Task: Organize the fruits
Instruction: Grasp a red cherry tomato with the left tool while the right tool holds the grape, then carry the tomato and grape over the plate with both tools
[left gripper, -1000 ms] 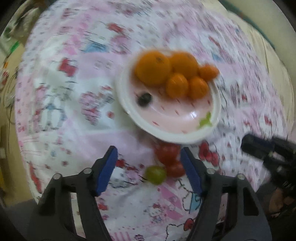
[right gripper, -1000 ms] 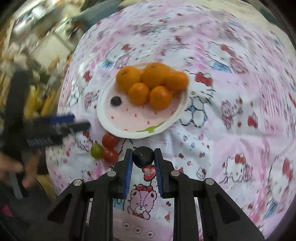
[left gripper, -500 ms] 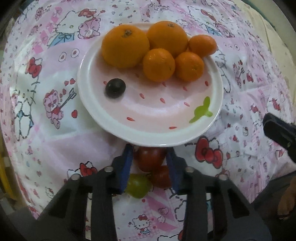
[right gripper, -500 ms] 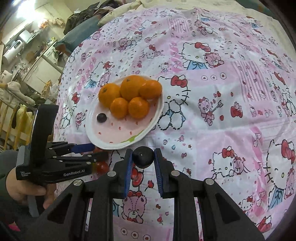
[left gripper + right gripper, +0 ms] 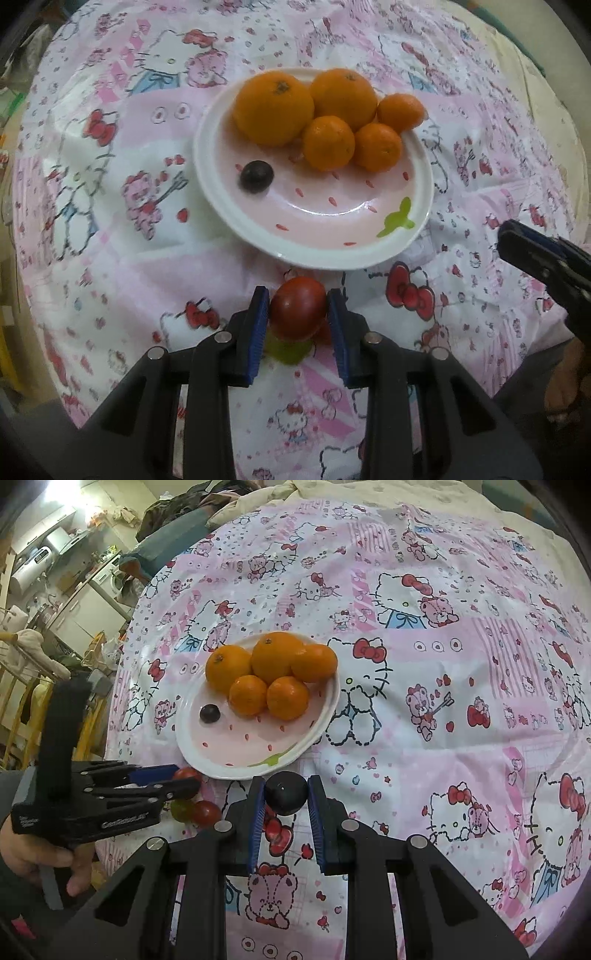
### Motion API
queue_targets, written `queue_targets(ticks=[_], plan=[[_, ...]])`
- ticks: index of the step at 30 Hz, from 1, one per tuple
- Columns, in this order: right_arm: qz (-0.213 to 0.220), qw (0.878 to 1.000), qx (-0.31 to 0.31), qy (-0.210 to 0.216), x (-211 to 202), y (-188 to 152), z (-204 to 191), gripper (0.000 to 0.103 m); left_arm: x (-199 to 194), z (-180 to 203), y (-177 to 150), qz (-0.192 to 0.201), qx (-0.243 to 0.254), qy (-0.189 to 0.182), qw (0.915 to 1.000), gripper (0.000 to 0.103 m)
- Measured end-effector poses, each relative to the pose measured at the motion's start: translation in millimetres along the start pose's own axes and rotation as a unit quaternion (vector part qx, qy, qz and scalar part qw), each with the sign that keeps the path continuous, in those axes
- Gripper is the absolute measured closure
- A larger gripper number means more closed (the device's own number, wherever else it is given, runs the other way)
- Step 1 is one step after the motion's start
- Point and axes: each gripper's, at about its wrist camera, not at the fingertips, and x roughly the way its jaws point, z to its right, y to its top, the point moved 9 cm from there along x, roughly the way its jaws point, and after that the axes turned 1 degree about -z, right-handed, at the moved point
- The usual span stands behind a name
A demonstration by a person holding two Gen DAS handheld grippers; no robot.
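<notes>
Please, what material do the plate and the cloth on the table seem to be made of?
The plate looks like glazed ceramic, maybe melamine: white rim, pink centre, a sharp curved glare. The tablecloth looks like thin plastic sheet, not woven cloth: printed cartoon cats, soft shine, and fine stiff wrinkles near the plate.

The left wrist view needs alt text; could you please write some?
The left gripper clamps a red cherry tomato above a pink cartoon-print tablecloth. Beyond it, a white-rimmed pink plate holds five oranges and one dark grape.
</notes>
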Motion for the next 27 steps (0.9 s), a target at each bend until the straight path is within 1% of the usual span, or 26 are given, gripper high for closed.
queue_targets(ticks=[3,6,10,14,21,24,27], plan=[[0.003,1.000,0.002,0.002,-1,2,0,0.079,-17,-4,0,0.021,0.001,-0.001,0.9998,0.075],[0.006,1.000,0.011,0.000,-3,3,3,0.079,-30,-3,0,0.032,0.010,-0.006,0.9994,0.075],[0.013,1.000,0.015,0.003,-8,4,2,0.079,-48,-4,-4,0.051,0.017,-0.001,0.9985,0.075],[0.022,1.000,0.017,0.006,-13,7,0,0.079,-54,-1,3,0.065,0.016,0.004,0.9977,0.075],[0.035,0.999,0.036,0.017,-20,14,5,0.079,-73,-16,22,0.094,0.004,0.022,0.9954,0.075],[0.037,0.998,0.038,0.024,-21,20,6,0.079,-72,-20,34,0.100,0.008,0.034,0.9944,0.075],[0.034,0.998,0.037,0.035,-17,31,6,0.079,-67,-16,45,0.100,0.016,0.035,0.9943,0.075]])
